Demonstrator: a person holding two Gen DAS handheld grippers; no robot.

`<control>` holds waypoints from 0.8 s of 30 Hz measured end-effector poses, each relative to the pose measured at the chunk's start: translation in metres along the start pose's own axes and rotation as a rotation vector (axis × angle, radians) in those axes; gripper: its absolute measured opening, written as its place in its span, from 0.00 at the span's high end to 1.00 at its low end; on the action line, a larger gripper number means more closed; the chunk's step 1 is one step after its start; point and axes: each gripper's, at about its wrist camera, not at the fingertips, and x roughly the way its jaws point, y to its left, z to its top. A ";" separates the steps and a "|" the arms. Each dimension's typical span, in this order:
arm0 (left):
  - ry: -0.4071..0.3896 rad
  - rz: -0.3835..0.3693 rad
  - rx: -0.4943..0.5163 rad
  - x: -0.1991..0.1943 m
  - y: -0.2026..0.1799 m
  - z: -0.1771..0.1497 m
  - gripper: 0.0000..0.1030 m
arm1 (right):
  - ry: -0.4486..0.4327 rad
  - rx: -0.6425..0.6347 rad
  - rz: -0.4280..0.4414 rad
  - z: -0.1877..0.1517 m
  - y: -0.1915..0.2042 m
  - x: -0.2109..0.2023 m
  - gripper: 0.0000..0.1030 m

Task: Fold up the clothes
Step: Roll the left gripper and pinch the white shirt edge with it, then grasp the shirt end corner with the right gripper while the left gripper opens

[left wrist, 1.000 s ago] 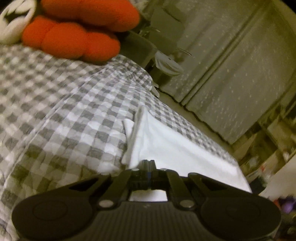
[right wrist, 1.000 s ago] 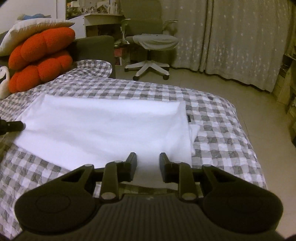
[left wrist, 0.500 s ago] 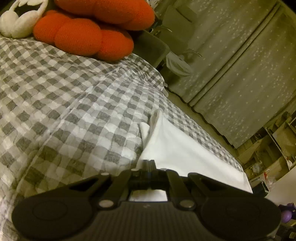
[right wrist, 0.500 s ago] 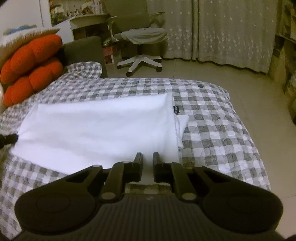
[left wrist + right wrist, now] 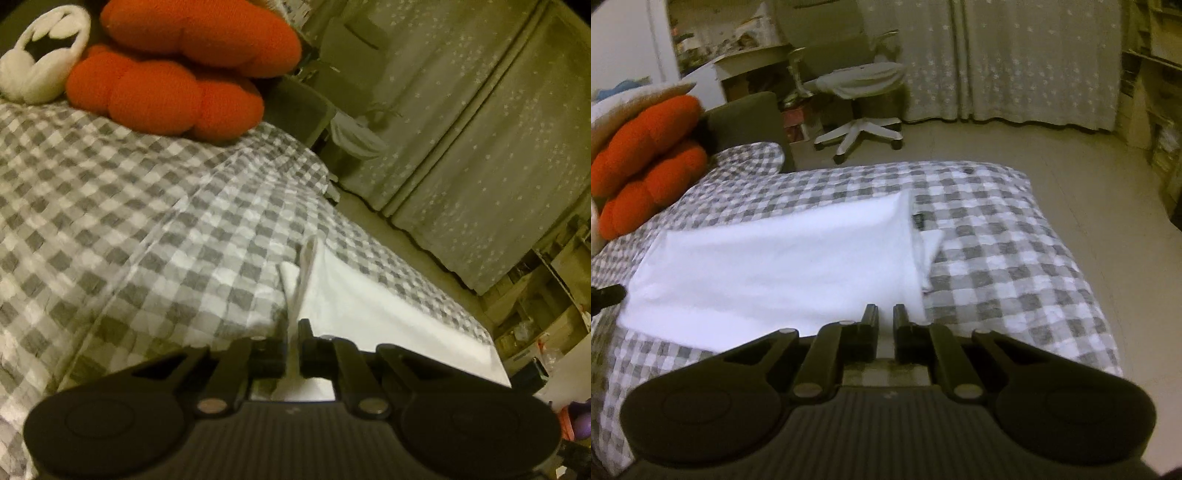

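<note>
Two grippers clamp the near edge of the white garment [image 5: 783, 266], which lies flat on the checkered bedspread [image 5: 997, 258], long axis crosswise. Left gripper [image 5: 294, 334] pinches one corner; right gripper [image 5: 885, 317], jaws just closing, pinches the other.

Your left claw [image 5: 294, 341] is clamped on the near edge of the white garment [image 5: 369, 310], which lies on the checked bed cover [image 5: 129, 221]; orange cushions [image 5: 177, 77] sit at the far left.
</note>
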 end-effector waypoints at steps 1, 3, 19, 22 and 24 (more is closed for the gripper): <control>0.006 0.002 0.007 0.001 -0.001 -0.001 0.96 | 0.009 0.005 0.001 0.000 -0.002 0.002 0.94; 0.015 0.009 0.014 0.004 -0.002 -0.002 0.96 | 0.007 -0.013 -0.005 0.000 -0.001 0.001 0.94; 0.060 -0.084 -0.065 -0.010 0.008 -0.013 0.55 | 0.058 0.180 0.123 -0.003 -0.031 -0.005 0.38; 0.078 -0.056 -0.001 -0.001 0.001 -0.018 0.57 | 0.080 0.188 0.118 -0.003 -0.030 0.002 0.44; 0.083 -0.032 0.045 0.003 -0.004 -0.021 0.70 | 0.091 0.165 0.106 -0.003 -0.027 0.006 0.59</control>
